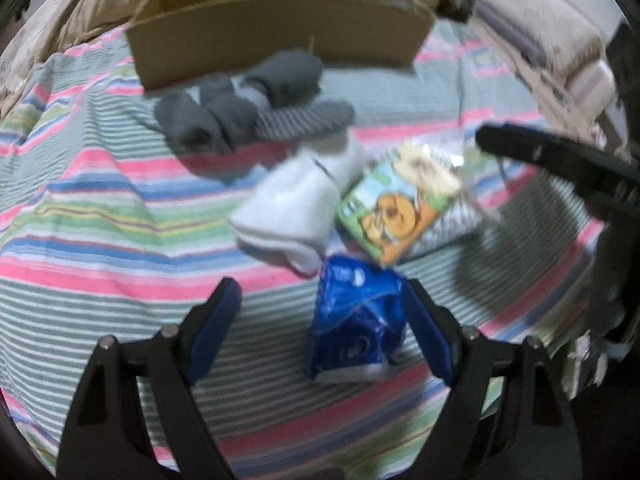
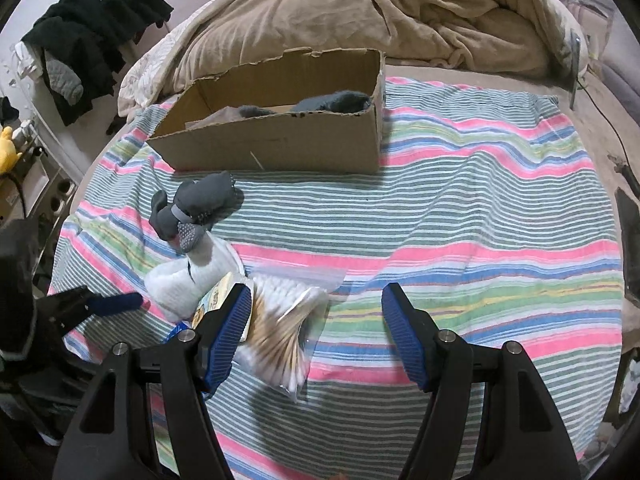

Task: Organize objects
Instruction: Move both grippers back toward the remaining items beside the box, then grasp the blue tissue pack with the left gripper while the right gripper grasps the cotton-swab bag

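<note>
We find the left gripper [image 1: 322, 300] open, empty, its right finger just beside the blue packet [image 1: 356, 324], seemingly lining up a grasp. The right gripper [image 2: 316, 320] hangs open, the cotton-swab bag [image 2: 286, 324] touching its left finger; the cardboard box [image 2: 280, 140] lies well ahead.

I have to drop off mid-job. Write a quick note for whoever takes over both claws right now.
Left claw: open, empty, above the blue packet.
Right claw: open, empty, over the cotton swab bag.
Done: some grey items already in the cardboard box.
Left on the striped cloth: grey socks, white socks, cartoon packet, blue packet, swab bag.
</note>
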`<state>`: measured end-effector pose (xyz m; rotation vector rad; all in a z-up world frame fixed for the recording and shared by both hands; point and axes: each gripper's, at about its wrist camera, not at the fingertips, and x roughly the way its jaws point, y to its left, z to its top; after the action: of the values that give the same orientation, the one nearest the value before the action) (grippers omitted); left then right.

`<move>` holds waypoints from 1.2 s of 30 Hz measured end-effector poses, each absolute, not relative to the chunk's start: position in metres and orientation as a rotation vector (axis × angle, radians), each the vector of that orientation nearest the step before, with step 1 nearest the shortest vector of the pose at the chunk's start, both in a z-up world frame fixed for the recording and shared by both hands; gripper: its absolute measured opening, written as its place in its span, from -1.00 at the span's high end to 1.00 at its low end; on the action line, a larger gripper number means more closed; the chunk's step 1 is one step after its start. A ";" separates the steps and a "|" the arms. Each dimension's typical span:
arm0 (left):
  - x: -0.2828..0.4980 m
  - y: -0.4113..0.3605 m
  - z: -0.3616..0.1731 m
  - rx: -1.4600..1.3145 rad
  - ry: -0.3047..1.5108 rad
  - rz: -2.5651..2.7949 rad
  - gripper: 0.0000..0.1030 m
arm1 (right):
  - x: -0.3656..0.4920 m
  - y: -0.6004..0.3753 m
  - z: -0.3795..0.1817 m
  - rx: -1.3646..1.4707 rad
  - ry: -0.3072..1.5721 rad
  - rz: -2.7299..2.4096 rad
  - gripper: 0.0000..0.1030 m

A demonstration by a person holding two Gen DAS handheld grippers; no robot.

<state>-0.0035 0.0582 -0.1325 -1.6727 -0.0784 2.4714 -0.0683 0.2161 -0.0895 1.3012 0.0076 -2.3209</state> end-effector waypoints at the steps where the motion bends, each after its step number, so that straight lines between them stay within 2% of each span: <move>1: -0.003 0.063 -0.135 -1.679 -0.047 2.463 -0.63 | -0.068 0.217 -0.090 1.300 0.004 -2.321 -0.38; 12: 0.001 0.096 -0.147 -1.710 0.200 2.451 -0.63 | -0.067 0.229 -0.096 1.287 -0.056 -2.309 -0.38; 16: 0.002 0.111 -0.156 -1.747 0.356 2.431 -0.63 | -0.067 0.233 -0.095 1.270 -0.084 -2.309 -0.38; 19: 0.001 0.113 -0.158 -1.764 0.386 2.425 -0.61 | -0.067 0.237 -0.094 1.261 -0.104 -2.306 -0.38; 20: 0.002 0.113 -0.158 -1.761 0.403 2.431 -0.50 | -0.068 0.237 -0.095 1.258 -0.109 -2.305 -0.38; 21: 0.003 0.114 -0.158 -1.755 0.430 2.443 -0.30 | -0.068 0.239 -0.095 1.256 -0.115 -2.304 -0.38; 23: 0.004 0.111 -0.156 -1.749 0.424 2.462 -0.09 | -0.069 0.241 -0.096 1.255 -0.126 -2.300 -0.38; 25: 0.005 0.107 -0.153 -1.744 0.394 2.476 -0.03 | -0.070 0.241 -0.097 1.254 -0.131 -2.294 -0.38; 36: 0.017 0.074 -0.129 -1.655 0.175 2.549 0.05 | -0.075 0.224 -0.117 1.327 -0.101 -2.215 -0.38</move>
<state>0.0171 0.0743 -0.1294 -1.6549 0.1754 2.5493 -0.0750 0.2240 -0.1167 1.3273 -0.1013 -2.2151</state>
